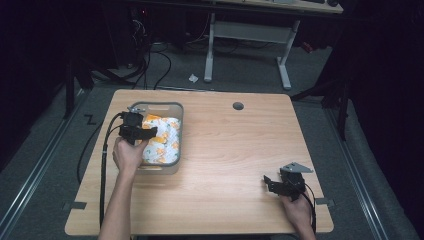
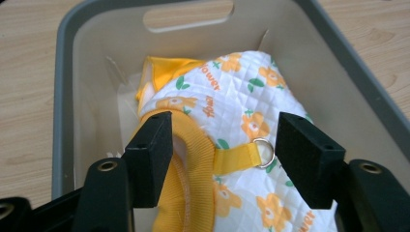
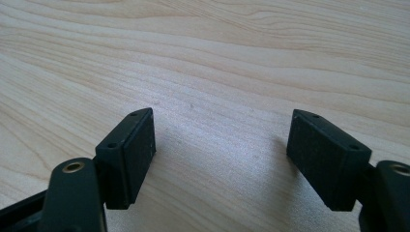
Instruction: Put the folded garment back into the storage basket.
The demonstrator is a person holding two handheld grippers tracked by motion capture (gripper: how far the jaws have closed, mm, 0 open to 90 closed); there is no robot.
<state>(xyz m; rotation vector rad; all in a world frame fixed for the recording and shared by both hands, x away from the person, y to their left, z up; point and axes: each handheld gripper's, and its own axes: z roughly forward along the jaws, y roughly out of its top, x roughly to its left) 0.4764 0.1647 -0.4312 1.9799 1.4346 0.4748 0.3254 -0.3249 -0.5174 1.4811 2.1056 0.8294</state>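
The left gripper (image 2: 220,145) is hovering with its jaws spread over the quilted orange-flowered garment (image 2: 241,121), which is lying inside the grey basket (image 1: 177,131) at the table's (image 1: 230,150) left side; neither pad is pressing on the cloth. Judged as a release into the basket, the gripper should be lifting straight up, clear of the yellow strap and metal ring (image 2: 263,152). The right gripper (image 3: 222,145) is idling, jaws spread, over bare wood at the right.

From my seat, the grey plastic bin (image 1: 176,131) sits on the left half of the light wooden table (image 1: 230,150), and the quilted white garment with orange flowers (image 1: 162,142) lies inside it. My left gripper (image 1: 150,133) hangs over that garment; my right gripper (image 1: 269,182) rests near the table's front right corner, well apart.
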